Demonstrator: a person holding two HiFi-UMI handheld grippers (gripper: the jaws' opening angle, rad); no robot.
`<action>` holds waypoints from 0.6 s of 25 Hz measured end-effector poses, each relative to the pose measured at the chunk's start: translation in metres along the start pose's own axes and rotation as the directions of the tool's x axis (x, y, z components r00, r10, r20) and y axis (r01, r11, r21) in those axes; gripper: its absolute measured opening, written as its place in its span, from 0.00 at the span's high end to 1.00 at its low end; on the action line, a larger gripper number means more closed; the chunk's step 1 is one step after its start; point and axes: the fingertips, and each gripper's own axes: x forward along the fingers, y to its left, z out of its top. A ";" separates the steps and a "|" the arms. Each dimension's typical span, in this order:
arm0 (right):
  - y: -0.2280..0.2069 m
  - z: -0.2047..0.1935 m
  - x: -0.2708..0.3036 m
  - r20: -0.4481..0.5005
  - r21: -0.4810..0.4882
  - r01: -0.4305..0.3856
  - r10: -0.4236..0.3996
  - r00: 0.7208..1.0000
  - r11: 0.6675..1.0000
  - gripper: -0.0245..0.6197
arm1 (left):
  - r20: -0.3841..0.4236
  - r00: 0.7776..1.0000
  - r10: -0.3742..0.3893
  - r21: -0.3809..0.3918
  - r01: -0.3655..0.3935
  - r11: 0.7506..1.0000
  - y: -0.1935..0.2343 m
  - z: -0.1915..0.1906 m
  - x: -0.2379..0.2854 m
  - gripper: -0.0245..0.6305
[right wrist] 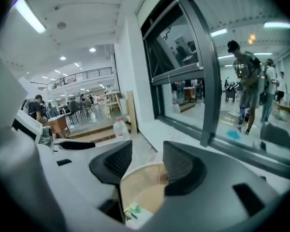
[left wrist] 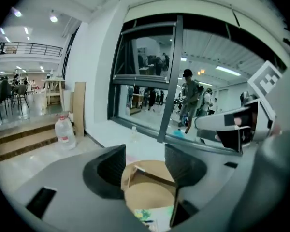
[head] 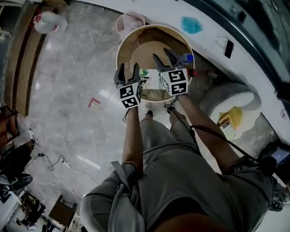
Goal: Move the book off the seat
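A round tan tub chair stands on the marble floor below me. On its seat lies a book with a white and green cover, also visible low in the left gripper view and the right gripper view. Both grippers hang in the air above the chair's near side, apart from the book. My left gripper is open with nothing between its jaws. My right gripper is open and empty too, a little further over the seat.
A large water bottle stands at the far left by wooden steps. A pink bundle lies behind the chair. A white pouf with a yellow item sits to the right. A white ledge and a glazed wall run behind; cables lie on the floor.
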 end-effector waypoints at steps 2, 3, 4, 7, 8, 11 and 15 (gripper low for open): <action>0.006 0.049 -0.022 0.055 -0.014 -0.003 0.003 0.998 1.000 0.64 | 0.059 0.998 0.017 0.003 -0.017 1.000 -0.001 0.051 -0.022 0.59; 0.009 0.074 -0.035 0.082 -0.019 -0.005 0.006 0.997 1.000 0.65 | 0.090 0.996 0.023 0.003 -0.023 1.000 -0.002 0.076 -0.034 0.59; 0.012 0.099 -0.046 0.108 -0.024 -0.007 0.009 0.994 1.000 0.65 | 0.123 0.992 0.024 0.003 -0.025 1.000 -0.005 0.102 -0.044 0.59; 0.016 0.171 -0.070 0.185 -0.053 -0.008 0.018 0.983 0.999 0.66 | 0.214 0.977 -0.004 0.026 -0.001 1.000 -0.023 0.175 -0.061 0.59; 0.018 0.195 -0.076 0.212 -0.072 -0.006 0.022 0.977 0.997 0.66 | 0.242 0.970 -0.022 0.044 0.011 0.999 -0.031 0.199 -0.064 0.59; 0.028 0.269 -0.097 0.313 -0.154 0.002 0.047 0.949 0.988 0.66 | 0.338 0.938 -0.079 0.103 0.047 0.994 -0.057 0.272 -0.075 0.59; 0.043 0.325 -0.117 0.403 -0.237 0.013 0.086 0.911 0.971 0.66 | 0.418 0.897 -0.143 0.188 0.068 0.980 -0.082 0.328 -0.087 0.59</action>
